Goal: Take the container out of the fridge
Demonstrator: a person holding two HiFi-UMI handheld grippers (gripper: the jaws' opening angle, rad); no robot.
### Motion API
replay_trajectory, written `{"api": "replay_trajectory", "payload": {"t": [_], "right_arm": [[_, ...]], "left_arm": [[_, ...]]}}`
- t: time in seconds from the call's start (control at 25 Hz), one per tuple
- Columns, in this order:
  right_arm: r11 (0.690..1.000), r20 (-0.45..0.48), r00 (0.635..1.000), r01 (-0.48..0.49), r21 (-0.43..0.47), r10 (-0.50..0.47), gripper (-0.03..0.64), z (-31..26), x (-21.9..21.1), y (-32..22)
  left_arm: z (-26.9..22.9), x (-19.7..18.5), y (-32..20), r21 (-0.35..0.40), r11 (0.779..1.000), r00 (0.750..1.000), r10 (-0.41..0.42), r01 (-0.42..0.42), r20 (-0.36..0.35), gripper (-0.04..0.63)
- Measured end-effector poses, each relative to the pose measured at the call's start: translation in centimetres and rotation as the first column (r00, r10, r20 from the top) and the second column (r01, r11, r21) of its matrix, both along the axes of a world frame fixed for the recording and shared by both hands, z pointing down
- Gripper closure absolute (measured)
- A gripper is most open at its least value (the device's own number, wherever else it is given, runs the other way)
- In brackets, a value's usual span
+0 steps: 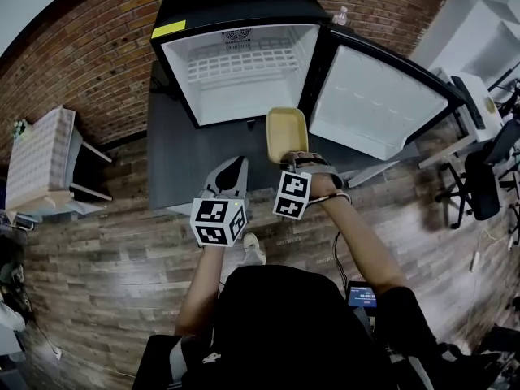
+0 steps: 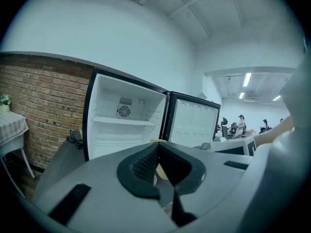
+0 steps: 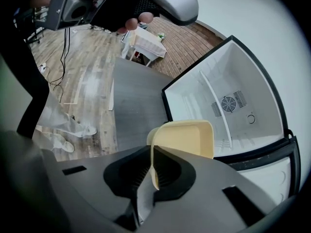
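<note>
A shallow pale-yellow container hangs in front of the open fridge, above the dark grey table. My right gripper is shut on its near rim. In the right gripper view the container stands on edge and the right gripper's jaws pinch its thin wall. The fridge's inside shows only a bare white shelf. My left gripper hovers to the left of the container, jaws together and holding nothing. The left gripper points at the fridge.
The fridge door is swung wide to the right. A small bottle stands on the fridge top. A white side table with a checked cloth is at the left, and an office chair and desks are at the right. The floor is wood planks.
</note>
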State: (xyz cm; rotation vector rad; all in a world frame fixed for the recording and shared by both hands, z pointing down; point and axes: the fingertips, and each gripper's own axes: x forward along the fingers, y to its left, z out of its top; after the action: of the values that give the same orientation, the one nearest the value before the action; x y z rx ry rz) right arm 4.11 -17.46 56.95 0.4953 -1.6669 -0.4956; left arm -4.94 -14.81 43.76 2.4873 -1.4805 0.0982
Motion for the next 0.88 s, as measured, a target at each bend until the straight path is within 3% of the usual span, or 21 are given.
{"api": "replay_trajectory", "payload": {"t": [0.4,0.88], "right_arm": [[1.0,0.024,0.999,0.022,0.007,-0.022,0.566,-0.6,2.5,7.4],[0.998,0.031,0.998,0.054,0.025,-0.055,0.566,-0.6,3.9,14.4]], "left_arm": [[0.0,3.7,7.8,0.009,1.0,1.0,-0.002,0.001,0.031,0.582],[-0.4,5.6,14.8,0.044,0.999,0.998,-0.019,0.016,0.059,0.583]]}}
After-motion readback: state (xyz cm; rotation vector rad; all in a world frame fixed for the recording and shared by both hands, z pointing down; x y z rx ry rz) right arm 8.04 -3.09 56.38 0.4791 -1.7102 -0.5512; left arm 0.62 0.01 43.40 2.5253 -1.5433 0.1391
